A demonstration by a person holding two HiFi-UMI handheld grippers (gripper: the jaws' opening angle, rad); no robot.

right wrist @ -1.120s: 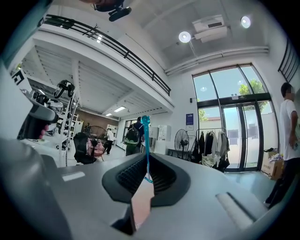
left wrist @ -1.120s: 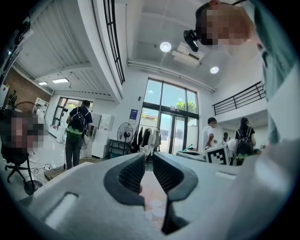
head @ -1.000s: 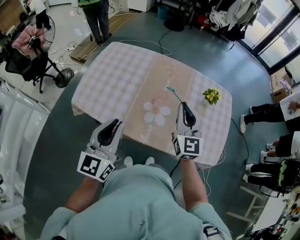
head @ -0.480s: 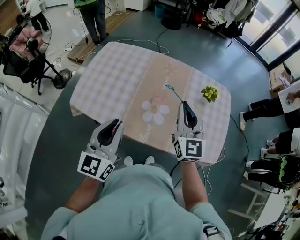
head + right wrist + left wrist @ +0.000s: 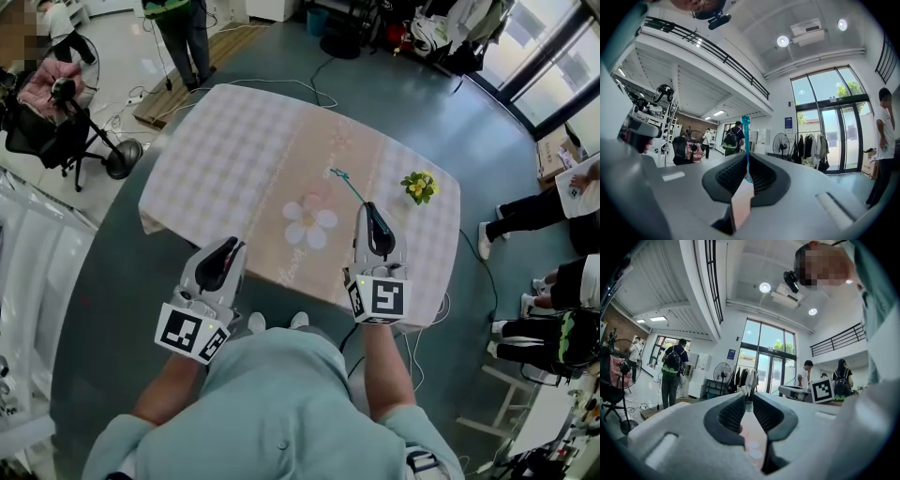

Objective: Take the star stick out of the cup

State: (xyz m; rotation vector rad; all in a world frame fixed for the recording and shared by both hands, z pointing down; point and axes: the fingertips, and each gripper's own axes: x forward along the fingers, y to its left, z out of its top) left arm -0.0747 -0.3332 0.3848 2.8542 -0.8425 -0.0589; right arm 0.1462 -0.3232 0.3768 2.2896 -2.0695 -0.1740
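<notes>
The star stick [image 5: 349,187], thin and teal, was clamped at its near end between the pads of the right gripper [image 5: 367,207]. In the head view its long axis ran from the jaws away from the person and slightly leftward, with the shaped end farthest out above the table [image 5: 216,141]. Whether it touched the cloth could not be told. In the right gripper view the stick [image 5: 746,140] rose nearly straight up the frame from between the closed pads, and the right gripper [image 5: 746,161] pinched it just above its lower end.

The right gripper was held over the near edge of the table, with its marker cube [image 5: 379,297] toward the person. A flower print [image 5: 312,223] lay on the checked cloth just left of the stick, and a small yellow-flowered plant [image 5: 420,187] stood to its right, apart from it.

The left gripper [image 5: 232,246] was held off the near left edge of the table, well apart from the stick. In the left gripper view its jaws met at the tips, with nothing between them [image 5: 748,401].
</notes>
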